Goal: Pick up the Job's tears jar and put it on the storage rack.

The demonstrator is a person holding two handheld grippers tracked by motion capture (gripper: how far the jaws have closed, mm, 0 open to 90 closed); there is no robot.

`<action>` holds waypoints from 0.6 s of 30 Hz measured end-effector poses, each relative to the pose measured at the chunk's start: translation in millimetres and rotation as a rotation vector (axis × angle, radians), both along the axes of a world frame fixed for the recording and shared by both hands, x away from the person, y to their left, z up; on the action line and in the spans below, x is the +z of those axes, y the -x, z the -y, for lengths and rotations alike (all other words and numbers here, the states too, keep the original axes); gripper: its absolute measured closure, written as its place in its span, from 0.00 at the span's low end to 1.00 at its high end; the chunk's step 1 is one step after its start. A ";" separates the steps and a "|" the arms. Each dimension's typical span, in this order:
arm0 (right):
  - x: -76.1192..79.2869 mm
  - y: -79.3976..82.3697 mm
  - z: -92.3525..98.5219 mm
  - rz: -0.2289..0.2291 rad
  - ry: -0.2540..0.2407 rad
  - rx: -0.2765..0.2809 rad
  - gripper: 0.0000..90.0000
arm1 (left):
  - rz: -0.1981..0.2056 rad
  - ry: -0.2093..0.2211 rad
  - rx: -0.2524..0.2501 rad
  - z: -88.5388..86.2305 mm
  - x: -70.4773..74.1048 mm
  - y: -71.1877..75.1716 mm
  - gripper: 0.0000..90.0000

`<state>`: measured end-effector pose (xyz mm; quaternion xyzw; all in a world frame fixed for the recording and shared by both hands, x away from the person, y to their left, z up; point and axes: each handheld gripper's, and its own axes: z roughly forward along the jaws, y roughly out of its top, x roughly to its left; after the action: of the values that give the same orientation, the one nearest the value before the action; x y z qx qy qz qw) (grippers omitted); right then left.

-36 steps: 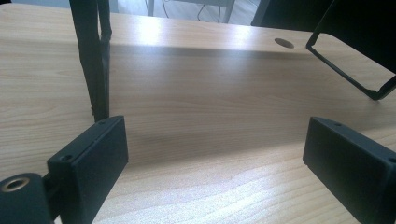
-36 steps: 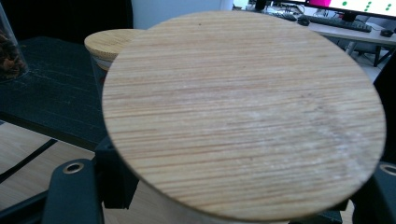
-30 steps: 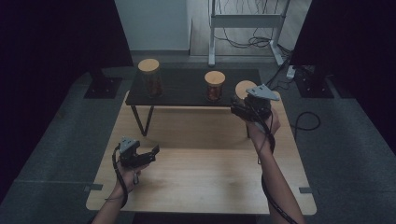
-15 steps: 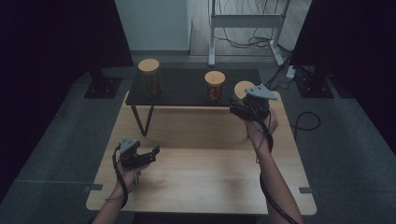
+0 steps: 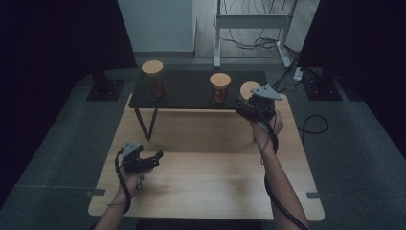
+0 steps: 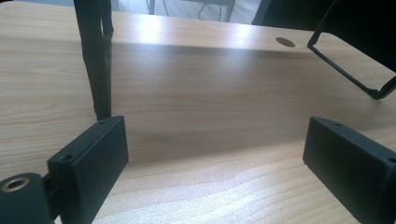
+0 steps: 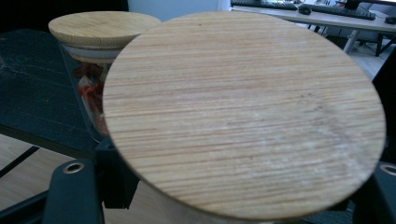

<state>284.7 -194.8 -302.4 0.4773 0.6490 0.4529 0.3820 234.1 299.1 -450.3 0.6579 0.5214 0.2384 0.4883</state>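
At the left of the high view, the left tool rests low over the pale wooden worktop, its jaws standing wide apart with nothing between them; the left gripper view looks along them across bare wood to a black shelf leg; beyond, a low black shelf stands on the worktop, carrying a tall jar with a bamboo lid at its left end and a shorter jar of reddish contents near the middle; at the right end of the shelf, the right tool is clamped on a third jar, whose round bamboo lid looms large in the right gripper view, the black jaws pressing its body from either side just under the lid, while the shorter jar stands just behind it; whether the held jar's base is on the shelf or already off it cannot be told. The step in hand appears to be the taking of this right-hand jar from the shelf; the next move likely calls for a steady, upright lift clear of the shelf edge and the neighbouring jar, then a carry down towards the open worktop, where the idle left tool waits.
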 end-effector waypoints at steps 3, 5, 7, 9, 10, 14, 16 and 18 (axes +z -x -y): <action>1.4 -0.9 -1.8 0.001 0.004 0.002 0.28 | -0.003 -0.002 0.000 0.0 -0.2 -0.2 0.07; 2.6 -1.8 -2.5 0.001 0.005 0.002 0.28 | -0.002 0.000 -0.001 -0.1 -0.1 0.0 0.07; 3.6 -2.5 -3.1 0.004 0.006 -0.001 0.28 | -0.001 0.000 -0.002 -0.3 0.2 0.1 0.07; 4.6 -3.5 -3.3 0.006 0.006 -0.003 0.28 | -0.002 0.001 -0.001 -0.6 0.1 0.0 0.07; 5.5 -4.1 -3.5 0.007 0.007 -0.005 0.28 | -0.002 0.002 0.000 -0.7 -0.1 -0.1 0.07; 7.6 -7.0 -4.3 0.009 0.009 -0.012 0.28 | -0.003 0.003 0.001 -1.2 0.1 -0.4 0.07; 8.0 -8.9 -4.5 0.009 0.010 -0.016 0.28 | -0.003 0.002 0.001 -1.7 0.4 -0.4 0.07; 8.1 -10.7 -5.0 0.008 0.010 -0.020 0.28 | -0.003 0.003 0.002 -1.9 0.4 -0.4 0.07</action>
<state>295.4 -189.9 -294.3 0.4801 0.6447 0.4478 0.3916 234.5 301.0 -449.8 0.6570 0.5233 0.2372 0.4881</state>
